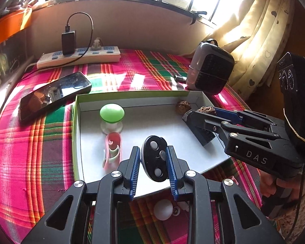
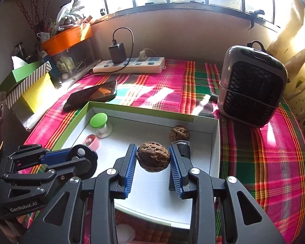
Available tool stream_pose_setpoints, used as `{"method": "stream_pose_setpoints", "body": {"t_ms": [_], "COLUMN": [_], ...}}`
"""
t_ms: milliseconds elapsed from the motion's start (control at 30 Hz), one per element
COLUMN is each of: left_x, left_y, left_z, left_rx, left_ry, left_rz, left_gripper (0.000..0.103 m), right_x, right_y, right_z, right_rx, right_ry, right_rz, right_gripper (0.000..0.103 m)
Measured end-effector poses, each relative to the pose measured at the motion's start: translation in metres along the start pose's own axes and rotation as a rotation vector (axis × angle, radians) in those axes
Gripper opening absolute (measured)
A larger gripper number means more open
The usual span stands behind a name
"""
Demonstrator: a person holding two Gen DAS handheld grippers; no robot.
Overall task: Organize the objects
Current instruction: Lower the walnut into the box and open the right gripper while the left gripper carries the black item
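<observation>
1. Left gripper (image 1: pixel 153 158) clamped on black oval device (image 1: pixel 155 158) between jaws, long axis running along the fingers, above white tray (image 1: pixel 179 130).
2. Right gripper (image 2: pixel 153 160) clamped on walnut (image 2: pixel 153 159), long axis spanning pad to pad; second walnut (image 2: pixel 179 133) ahead of jaws.

Each claw (image 1: pixel 153 162) (image 2: pixel 152 163) is built of black plastic links joined by silver screws, with ribbed blue pads (image 1: pixel 135 169) on the fingers. "DAS" and "GenRobot.AI" are printed in white on the bodies.
</observation>
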State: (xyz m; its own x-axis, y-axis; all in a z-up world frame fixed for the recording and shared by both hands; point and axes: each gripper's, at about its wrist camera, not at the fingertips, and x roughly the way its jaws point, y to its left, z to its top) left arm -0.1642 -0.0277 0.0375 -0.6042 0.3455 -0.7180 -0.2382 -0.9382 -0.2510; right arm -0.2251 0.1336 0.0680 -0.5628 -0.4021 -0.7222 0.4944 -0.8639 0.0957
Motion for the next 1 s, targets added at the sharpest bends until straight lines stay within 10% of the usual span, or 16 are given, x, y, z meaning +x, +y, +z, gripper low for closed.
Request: {"method": "stream_pose_setpoints", "body": {"t_ms": [1000], "left_x": [0.044], "left_y": [0.01], "left_z": [0.018], "left_rx": [0.027], "left_ry": [0.044], "left_rz": [0.077], "left_gripper": [0.024], "right_x": [0.061], "right_y": [0.005], "right_z": [0.029], "right_rx": [-0.083], "right_ry": [0.087], "right_rz": [0.003], "right_gripper": [0.034]}}
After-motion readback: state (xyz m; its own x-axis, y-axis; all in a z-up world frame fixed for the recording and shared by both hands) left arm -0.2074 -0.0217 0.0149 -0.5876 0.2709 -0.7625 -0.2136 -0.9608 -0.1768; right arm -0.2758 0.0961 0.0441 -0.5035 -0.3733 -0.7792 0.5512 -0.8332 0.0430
